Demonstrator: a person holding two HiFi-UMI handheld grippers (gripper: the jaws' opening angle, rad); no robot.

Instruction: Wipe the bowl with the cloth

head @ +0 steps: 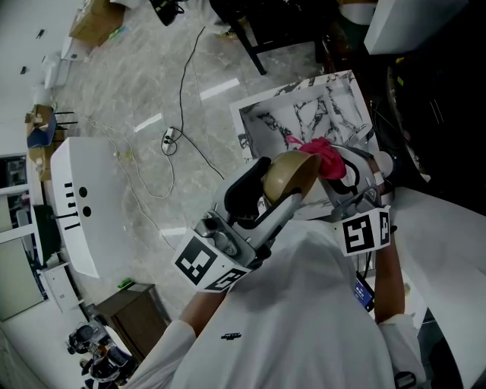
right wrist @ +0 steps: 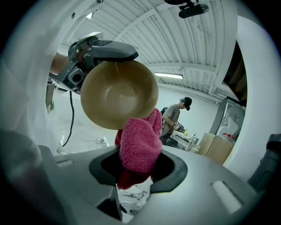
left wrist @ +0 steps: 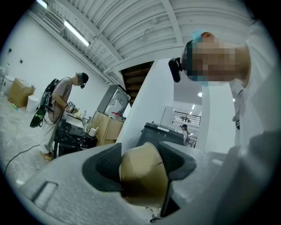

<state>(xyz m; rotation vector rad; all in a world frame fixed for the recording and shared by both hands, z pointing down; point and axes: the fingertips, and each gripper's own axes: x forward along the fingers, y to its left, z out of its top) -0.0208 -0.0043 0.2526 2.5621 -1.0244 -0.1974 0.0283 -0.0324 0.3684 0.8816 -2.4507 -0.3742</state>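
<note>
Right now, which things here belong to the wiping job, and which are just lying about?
Job: bowl, held by the left hand-held gripper; pink cloth, held by the right hand-held gripper.
Lying about: floor cable, cardboard box, white cabinet.

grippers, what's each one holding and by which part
Left gripper holds the tan bowl, fingers pinching its rim. Right gripper holds the pink cloth by a bunched end, the rest sticking out.

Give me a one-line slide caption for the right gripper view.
Right gripper holds a pink cloth at the rim of a bowl gripped by the left gripper.
</note>
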